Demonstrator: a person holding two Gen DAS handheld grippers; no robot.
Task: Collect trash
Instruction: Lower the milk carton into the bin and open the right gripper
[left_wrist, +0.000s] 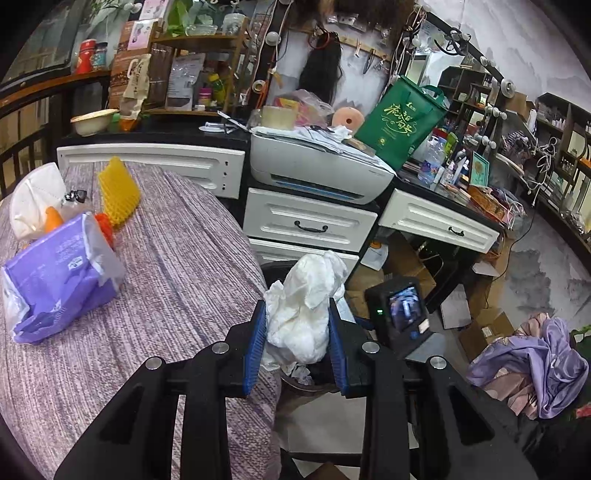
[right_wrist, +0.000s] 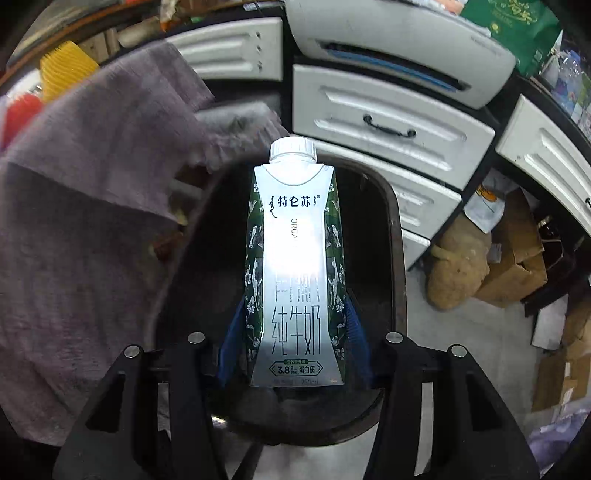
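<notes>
My left gripper (left_wrist: 297, 341) is clamped on a crumpled wad of white tissue paper (left_wrist: 304, 314), held just past the edge of the purple woven tablecloth (left_wrist: 155, 288). My right gripper (right_wrist: 293, 343) pinches a green-and-white milk carton with a white screw cap (right_wrist: 295, 266) by its sides, cap pointing away, over the open black trash bin (right_wrist: 380, 229) beside the white drawers (right_wrist: 391, 125).

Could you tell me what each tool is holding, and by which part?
Left tool: crumpled tissue, gripped at its lower sides. Right tool: milk carton, by its lower side panels.
</notes>
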